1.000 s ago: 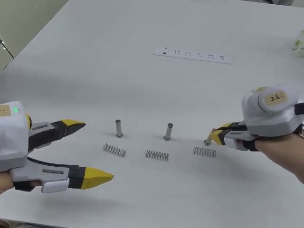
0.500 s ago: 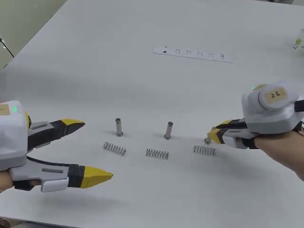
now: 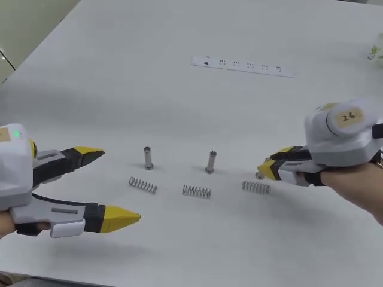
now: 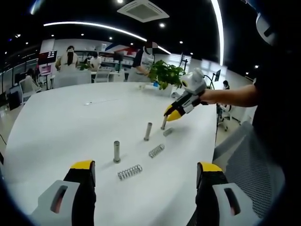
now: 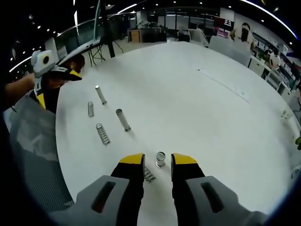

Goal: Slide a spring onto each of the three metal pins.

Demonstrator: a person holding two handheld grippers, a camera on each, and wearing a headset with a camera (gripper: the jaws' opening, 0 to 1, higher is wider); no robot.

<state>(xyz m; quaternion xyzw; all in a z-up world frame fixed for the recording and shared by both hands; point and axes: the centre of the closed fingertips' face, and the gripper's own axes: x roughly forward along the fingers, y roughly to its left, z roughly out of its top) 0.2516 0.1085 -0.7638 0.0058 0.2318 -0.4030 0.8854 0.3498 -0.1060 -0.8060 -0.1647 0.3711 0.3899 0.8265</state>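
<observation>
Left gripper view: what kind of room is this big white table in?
Probably an open office: people at desks behind the white table, a potted plant, a ceiling vent and strip lights.

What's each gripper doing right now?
Left gripper: open, holding nothing.
Right gripper: open, jaws either side of a metal pin, not gripping it.

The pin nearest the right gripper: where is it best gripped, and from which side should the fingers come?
Probably low on the shaft of the pin, coming level from the right as the right gripper points. It stands upright, so the fingers can close across the round shaft, and the top is left free for the spring lying beside it.
</observation>
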